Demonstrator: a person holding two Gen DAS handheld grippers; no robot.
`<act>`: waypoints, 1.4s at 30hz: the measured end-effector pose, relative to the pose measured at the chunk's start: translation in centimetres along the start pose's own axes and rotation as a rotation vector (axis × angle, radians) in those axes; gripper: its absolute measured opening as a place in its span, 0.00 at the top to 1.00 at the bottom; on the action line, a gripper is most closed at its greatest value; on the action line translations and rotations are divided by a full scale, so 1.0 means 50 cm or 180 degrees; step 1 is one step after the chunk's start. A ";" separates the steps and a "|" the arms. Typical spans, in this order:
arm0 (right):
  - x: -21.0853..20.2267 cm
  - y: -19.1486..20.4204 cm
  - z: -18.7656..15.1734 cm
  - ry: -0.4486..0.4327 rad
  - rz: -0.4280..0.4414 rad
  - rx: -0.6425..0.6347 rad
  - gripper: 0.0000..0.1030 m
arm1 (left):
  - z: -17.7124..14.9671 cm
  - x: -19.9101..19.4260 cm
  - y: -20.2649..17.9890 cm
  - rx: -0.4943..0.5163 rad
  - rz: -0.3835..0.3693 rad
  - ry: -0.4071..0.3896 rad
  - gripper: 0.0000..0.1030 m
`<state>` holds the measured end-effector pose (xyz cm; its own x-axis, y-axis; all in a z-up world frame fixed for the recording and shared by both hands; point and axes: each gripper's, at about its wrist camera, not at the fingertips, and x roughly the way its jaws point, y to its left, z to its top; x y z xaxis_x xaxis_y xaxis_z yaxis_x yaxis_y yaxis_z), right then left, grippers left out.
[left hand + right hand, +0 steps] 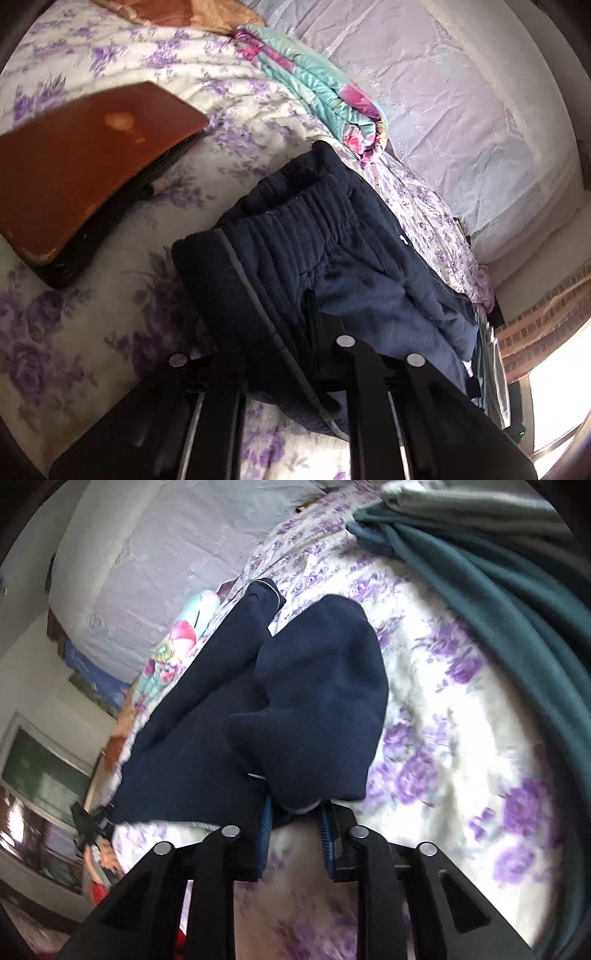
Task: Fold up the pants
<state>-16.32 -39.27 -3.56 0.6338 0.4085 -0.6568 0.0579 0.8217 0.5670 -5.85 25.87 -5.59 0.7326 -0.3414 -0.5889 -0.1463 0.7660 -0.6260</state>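
Navy pants (295, 229) lie bunched on the purple-flowered bedspread (110, 325), ribbed waistband up and a grey side stripe running toward my left gripper (284, 354). That gripper is shut on the fabric near the stripe, and the cloth hides most of its fingertips. In the right wrist view the pant legs (314, 686) rise in a dark fold from my right gripper (296, 812). A bunched end of the leg sits between its blue pads (266, 827), which press on it.
A brown flat-topped case (92, 158) rests on the bed left of the pants. A folded turquoise-and-pink quilt (325, 96) and a pale lilac cover (461, 110) lie beyond. A teal blanket (498, 602) drapes along the right. A brick wall (535, 325) stands by a bright window.
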 end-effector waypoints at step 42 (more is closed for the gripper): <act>0.057 0.033 0.085 -0.0172 -0.1610 -0.1199 0.44 | -0.024 -0.049 -0.057 0.1039 0.0451 0.0328 0.38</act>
<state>-11.13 -38.45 -2.39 0.6377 -0.0796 -0.7661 0.0912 0.9954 -0.0275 -7.99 23.86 -2.96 0.6469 -0.2598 -0.7169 -0.0096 0.9373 -0.3484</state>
